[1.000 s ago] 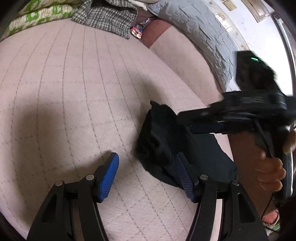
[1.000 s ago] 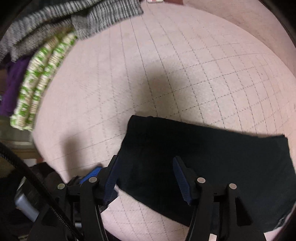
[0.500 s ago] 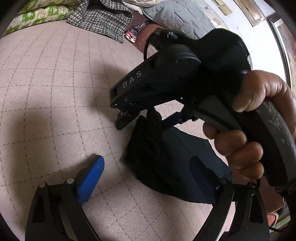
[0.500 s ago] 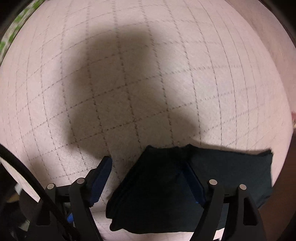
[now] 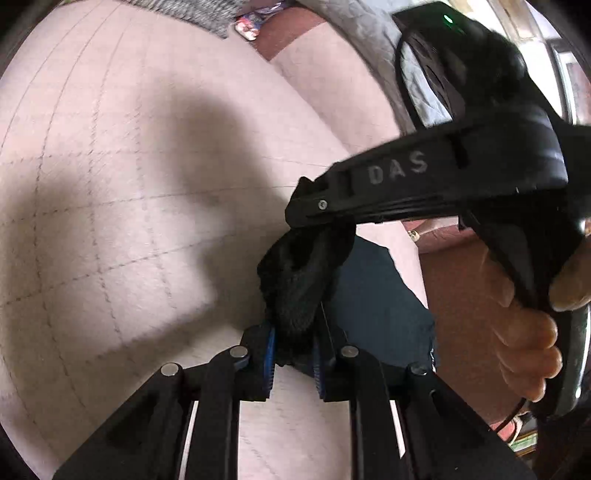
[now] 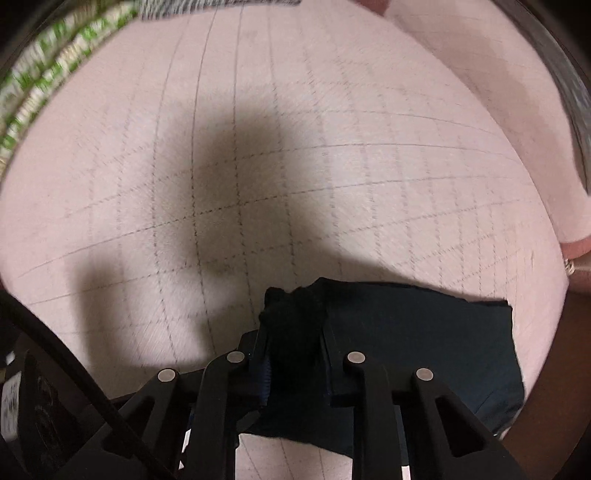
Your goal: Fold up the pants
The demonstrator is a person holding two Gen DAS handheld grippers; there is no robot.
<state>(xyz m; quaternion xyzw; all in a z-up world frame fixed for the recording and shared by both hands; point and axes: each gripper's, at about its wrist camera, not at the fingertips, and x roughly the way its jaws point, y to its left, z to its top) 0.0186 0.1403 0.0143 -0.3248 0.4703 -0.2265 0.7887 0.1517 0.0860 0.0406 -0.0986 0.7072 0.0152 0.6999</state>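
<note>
The letters "DAS" are printed in grey along the side of the right claw's body [image 5: 424,177], which crosses the left wrist view above the pants [image 5: 373,295]. Half a second ago both claws stood open around the dark cloth; now the left claw [image 5: 293,354] is clamped on a bunched edge of the pants, and the right claw [image 6: 295,354] pinches a bunch of the same pants [image 6: 424,339] as well. The rest of the pants lies folded flat on the pink quilted bed cover [image 5: 110,184], near its front edge. Beyond the pants, at the far side of the cover, lie a grey checked garment [image 5: 192,11], a grey quilted pillow [image 5: 369,40] and a green-and-white patterned cloth [image 6: 40,77]. The right hand [image 5: 524,339] holding its handle blocks the view past the pants.
</note>
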